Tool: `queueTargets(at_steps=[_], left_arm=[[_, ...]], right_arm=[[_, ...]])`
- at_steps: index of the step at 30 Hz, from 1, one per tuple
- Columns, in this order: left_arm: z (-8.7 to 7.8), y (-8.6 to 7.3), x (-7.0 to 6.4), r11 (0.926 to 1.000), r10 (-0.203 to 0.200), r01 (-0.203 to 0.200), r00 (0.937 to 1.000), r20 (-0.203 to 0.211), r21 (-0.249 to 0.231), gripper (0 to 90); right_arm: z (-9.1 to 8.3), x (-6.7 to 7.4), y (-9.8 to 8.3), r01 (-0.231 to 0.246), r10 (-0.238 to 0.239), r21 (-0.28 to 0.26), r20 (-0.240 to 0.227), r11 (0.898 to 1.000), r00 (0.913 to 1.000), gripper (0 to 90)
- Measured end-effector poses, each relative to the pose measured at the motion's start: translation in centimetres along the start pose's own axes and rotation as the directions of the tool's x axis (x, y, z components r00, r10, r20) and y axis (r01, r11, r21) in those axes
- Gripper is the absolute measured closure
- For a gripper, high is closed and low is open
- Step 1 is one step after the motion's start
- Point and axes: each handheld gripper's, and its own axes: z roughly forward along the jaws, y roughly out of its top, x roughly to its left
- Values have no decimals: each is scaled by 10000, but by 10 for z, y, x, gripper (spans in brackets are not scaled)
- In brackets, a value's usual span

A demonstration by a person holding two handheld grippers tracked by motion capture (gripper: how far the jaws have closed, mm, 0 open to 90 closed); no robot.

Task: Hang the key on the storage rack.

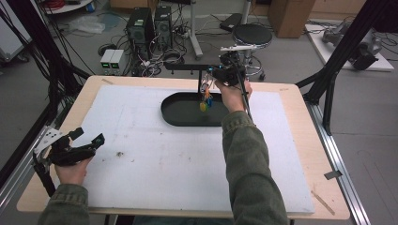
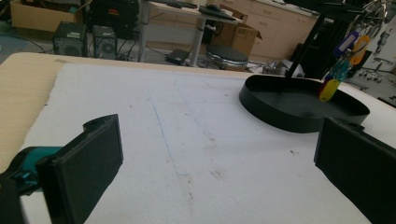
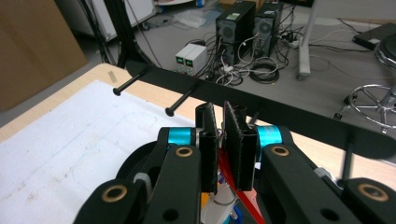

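The right gripper (image 1: 205, 89) has its jaws clenched on a bunch of tagged keys (image 1: 205, 101) over the black tray (image 1: 178, 115); no tag writing is legible. The left gripper (image 1: 89, 138) rests released on the bench (image 1: 300, 140).

We see a bunch of keys with coloured tags (image 1: 205, 99), yellow, blue and orange among them, hanging above the black oval tray (image 1: 180, 117) at the far side of the white tabletop (image 1: 155, 164). The bunch dangles from the right gripper (image 1: 206, 84), whose fingers (image 3: 233, 140) are pinched together on its top.
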Motion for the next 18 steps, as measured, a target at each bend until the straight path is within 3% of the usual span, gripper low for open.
queueTargets(at_steps=[7,14,18], left_arm=[[0,0,1,10000,-49,49,10000,40,-24,17],[1,0,1,10000,-76,77,10000,54,-49,17],[0,0,2,10000,-60,60,10000,22,-44,17]], right_arm=[[8,6,11,76,-76,-13,312,10000,9995,841],[21,-5,11,-407,410,-68,477,9991,9980,842],[29,-8,8,-741,743,-76,346,9972,9966,841]])
